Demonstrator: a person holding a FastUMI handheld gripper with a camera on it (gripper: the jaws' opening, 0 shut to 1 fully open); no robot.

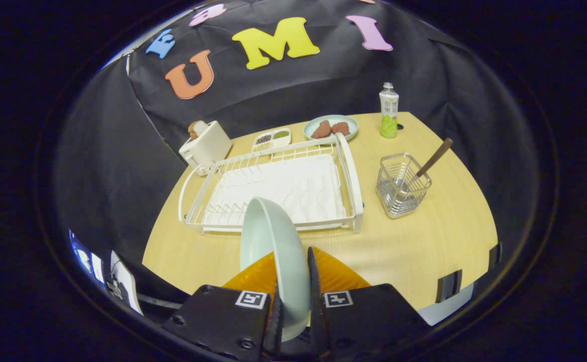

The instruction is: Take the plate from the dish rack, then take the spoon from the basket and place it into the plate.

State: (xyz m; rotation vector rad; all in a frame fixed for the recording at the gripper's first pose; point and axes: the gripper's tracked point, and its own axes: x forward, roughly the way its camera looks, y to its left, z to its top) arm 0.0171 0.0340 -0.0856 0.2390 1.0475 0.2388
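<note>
The gripper [293, 296] pinches the plate [273, 251] on edge between both fingers — clear of the rack [273, 188] just beyond. Further right, the spoon [431, 161] leans in the basket [401, 186] on the table [424, 241].

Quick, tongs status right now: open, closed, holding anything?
Tongs: shut on the plate, held on edge between both fingers, out of the dish rack and above the table.

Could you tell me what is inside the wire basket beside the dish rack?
A brown-handled spoon leans inside the wire basket; its bowl is hidden by the mesh. The gripper holds the plate upright.
</note>
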